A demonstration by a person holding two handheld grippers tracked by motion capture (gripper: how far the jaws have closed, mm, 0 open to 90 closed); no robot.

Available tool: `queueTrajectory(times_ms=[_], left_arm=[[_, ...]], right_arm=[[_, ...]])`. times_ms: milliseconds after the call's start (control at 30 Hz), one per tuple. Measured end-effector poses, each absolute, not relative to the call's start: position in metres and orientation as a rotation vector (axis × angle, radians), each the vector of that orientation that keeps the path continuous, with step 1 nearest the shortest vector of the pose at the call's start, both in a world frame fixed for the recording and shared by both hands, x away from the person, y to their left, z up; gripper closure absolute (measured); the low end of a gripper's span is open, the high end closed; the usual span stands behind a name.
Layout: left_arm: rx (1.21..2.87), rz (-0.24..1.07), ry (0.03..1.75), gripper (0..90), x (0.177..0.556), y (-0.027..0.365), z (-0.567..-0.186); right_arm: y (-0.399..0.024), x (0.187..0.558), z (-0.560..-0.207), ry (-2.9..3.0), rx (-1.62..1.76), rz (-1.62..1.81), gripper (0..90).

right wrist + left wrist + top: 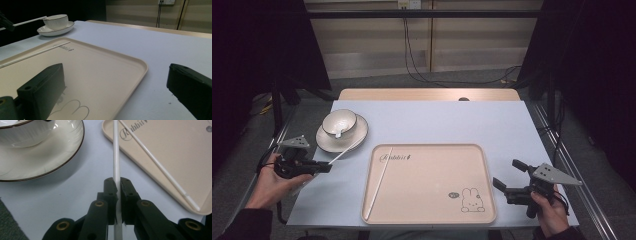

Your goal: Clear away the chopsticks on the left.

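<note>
My left gripper (pixel 323 167) is at the table's left edge, shut on a white chopstick (pixel 346 152) that points from its jaws toward the plate (pixel 358 131). In the left gripper view the chopstick (pixel 116 162) runs straight up between the closed pads of the left gripper (pixel 118 183). A second white chopstick (pixel 379 183) lies along the left side of the beige tray (pixel 432 150). My right gripper (pixel 507 173) is open just right of the tray's near right corner. Nothing is between its jaws in the right gripper view (pixel 112 85).
A white bowl (pixel 339 121) with a dark rim sits on the plate at the back left, with a small spoon (pixel 338 133) in it. The tray carries a rabbit drawing (pixel 472 200) near its right front corner. Blue-grey table surface (pixel 447 120) lies behind the tray.
</note>
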State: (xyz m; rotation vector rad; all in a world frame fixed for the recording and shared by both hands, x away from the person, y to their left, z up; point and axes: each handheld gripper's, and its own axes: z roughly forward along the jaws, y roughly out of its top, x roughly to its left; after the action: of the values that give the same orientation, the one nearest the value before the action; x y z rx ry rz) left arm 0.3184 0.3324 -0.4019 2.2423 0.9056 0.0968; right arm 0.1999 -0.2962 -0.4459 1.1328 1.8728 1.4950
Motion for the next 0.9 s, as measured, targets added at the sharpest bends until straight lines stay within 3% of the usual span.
queueTrajectory(times_ms=[900], left_arm=[[1.958,0.131,1.240,84.6,0.247,0.240,-0.392]], right_arm=[[-0.295,0.200,-0.446,1.889,1.117,1.491,1.4]])
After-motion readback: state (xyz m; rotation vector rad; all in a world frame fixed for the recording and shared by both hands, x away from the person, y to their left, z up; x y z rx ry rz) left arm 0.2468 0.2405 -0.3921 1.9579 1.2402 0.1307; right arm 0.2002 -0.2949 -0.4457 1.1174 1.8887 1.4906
